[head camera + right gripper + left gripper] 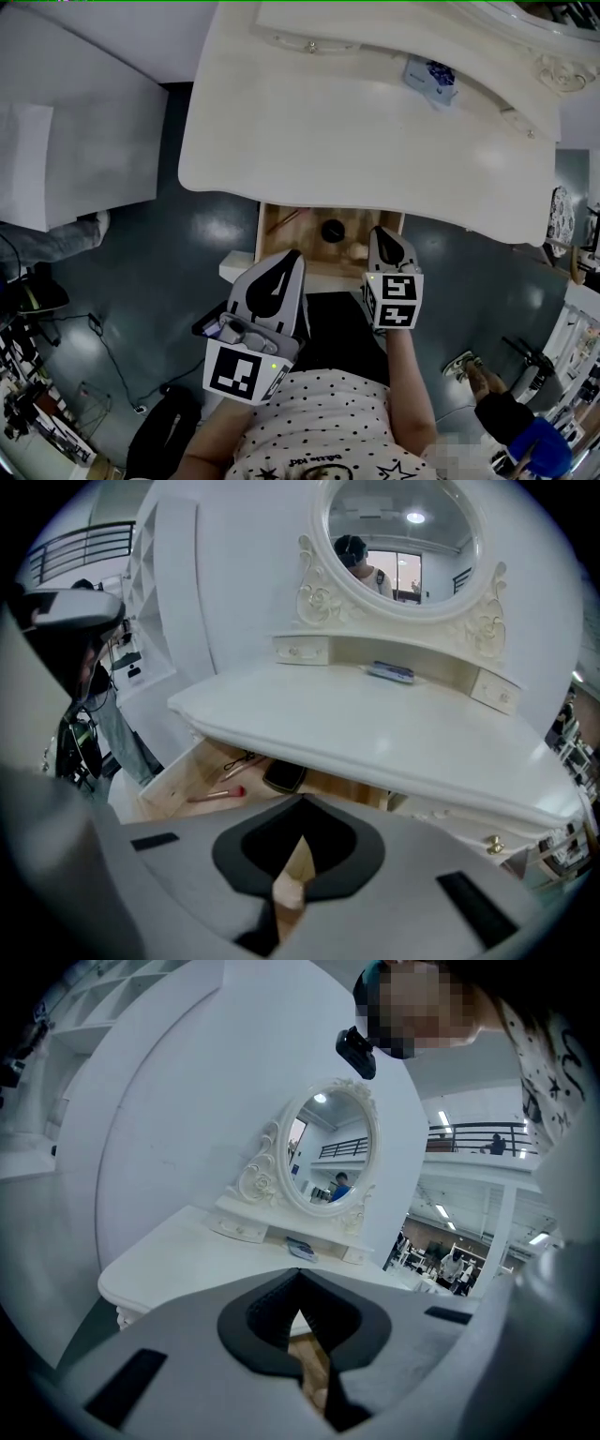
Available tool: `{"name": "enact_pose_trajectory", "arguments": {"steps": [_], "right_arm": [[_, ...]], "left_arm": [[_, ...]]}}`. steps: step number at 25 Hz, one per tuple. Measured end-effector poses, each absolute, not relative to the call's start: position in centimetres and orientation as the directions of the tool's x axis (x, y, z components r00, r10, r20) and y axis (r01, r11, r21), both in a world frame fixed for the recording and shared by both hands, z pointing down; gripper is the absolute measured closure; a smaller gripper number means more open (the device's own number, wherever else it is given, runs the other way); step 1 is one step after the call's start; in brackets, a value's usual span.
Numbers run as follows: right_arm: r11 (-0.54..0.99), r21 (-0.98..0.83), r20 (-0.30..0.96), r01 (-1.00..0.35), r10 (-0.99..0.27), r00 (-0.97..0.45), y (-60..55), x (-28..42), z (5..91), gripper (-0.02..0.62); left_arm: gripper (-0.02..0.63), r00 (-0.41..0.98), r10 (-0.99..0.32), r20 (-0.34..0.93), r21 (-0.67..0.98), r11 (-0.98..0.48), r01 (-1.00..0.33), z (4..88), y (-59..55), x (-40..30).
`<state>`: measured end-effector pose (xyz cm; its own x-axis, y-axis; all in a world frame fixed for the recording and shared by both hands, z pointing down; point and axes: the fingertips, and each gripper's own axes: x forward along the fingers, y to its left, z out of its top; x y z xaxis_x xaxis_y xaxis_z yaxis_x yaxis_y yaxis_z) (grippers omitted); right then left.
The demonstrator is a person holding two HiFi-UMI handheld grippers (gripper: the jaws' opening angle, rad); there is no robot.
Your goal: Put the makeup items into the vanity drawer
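The vanity's wooden drawer (284,228) stands pulled out under the white tabletop (356,131). Inside it lie a black round compact (332,229), a red-tipped brush (217,795) and a thin dark tool (242,758). A small blue-and-white item (429,77) rests on the shelf below the mirror. My right gripper (382,234) hovers over the drawer's right front corner, jaws shut with nothing between them. My left gripper (287,261) hangs over the drawer's front edge at the left, its jaws also shut and empty.
An oval mirror (403,536) in an ornate frame stands at the back of the vanity, with small knobbed drawers (302,651) beneath it. A white cabinet (56,159) stands to the left. Cables lie on the dark floor (112,366). Another person's feet (469,370) show at right.
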<state>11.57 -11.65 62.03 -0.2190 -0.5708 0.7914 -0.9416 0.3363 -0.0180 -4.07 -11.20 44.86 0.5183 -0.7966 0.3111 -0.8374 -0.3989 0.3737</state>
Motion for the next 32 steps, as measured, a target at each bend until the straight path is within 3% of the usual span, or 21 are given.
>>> {"name": "enact_pose_trajectory", "arguments": {"steps": [21, 32], "right_arm": [[0.405, -0.097, 0.415, -0.909, -0.814, -0.407, -10.9, 11.0, 40.0, 0.588], [0.429, -0.109, 0.326, -0.897, -0.837, -0.440, -8.1, 12.2, 36.4, 0.588]], "left_arm": [[0.604, 0.480, -0.868, 0.124, 0.201, -0.452, -0.869, 33.5, -9.2, -4.3], [0.604, 0.495, -0.863, 0.101, 0.184, -0.473, -0.862, 31.8, -7.3, -2.8]]}}
